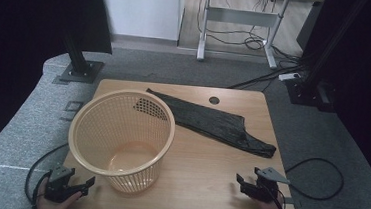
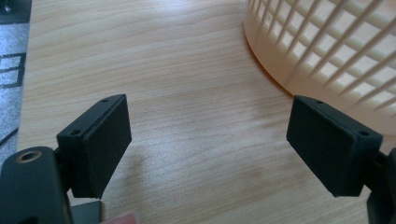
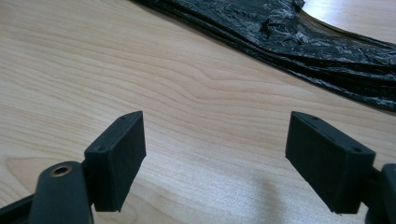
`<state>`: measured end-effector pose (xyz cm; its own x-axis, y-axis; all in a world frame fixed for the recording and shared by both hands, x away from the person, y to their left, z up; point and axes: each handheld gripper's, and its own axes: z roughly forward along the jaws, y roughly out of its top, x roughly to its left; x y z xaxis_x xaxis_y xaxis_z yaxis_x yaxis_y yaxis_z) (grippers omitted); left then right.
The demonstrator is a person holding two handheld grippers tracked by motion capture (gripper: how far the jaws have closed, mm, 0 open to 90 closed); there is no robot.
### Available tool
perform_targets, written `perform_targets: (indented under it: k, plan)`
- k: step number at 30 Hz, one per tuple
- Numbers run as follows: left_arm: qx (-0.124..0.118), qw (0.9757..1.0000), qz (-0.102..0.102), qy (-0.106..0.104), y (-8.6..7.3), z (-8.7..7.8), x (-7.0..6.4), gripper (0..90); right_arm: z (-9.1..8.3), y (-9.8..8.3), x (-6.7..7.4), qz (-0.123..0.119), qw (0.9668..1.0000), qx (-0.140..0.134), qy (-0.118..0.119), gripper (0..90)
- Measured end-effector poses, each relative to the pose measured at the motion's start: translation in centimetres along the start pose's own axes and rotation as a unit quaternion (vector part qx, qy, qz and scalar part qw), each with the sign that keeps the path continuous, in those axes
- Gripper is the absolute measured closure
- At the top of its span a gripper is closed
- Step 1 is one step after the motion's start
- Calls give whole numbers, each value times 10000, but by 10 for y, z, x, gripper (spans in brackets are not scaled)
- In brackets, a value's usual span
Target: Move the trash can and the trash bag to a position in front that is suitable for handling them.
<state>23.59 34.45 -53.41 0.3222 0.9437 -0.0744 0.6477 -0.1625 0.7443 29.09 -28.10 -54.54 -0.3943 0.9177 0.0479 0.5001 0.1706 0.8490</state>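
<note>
Basket (image 1: pixel 121 138) stands upright near the table's (image 1: pixel 202 186) front-left corner, and the black bag (image 1: pixel 212 121) lies flat toward the back-right edge (not yet lining it). Left gripper (image 1: pixel 88 183) and right gripper (image 1: pixel 243 182) rest with jaws spread, empty; everything remains to do.

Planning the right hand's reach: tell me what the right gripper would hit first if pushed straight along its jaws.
Probably the black plastic bag. The right gripper stands open over bare table, with the crumpled bag lying across its path ahead; depth is uncertain.

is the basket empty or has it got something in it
Empty: the basket stands upright and its bare bottom shows through the open top. The black bag lies flat behind it.
</note>
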Motion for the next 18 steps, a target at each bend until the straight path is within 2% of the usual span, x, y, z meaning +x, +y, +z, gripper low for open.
perform_targets:
  k: [6, 10, 15, 18]
  plan:
    - [-134, 9998, 98, -126, 4, -6, -1, 136, -4, -3, -5, 5, 10000, -37, -13, 206]
    - [-206, 9990, 278, -281, 5, -12, -2, 141, -8, -6, -10, 65, 9999, -28, -76, 213]
    - [-482, 9956, 418, -693, 7, -21, -7, 144, -13, -8, -12, 120, 9998, -53, -156, 223]
    - [-441, 9924, 634, -963, 9, -23, -12, 143, -12, -8, -13, 71, 9999, -53, -145, 224]
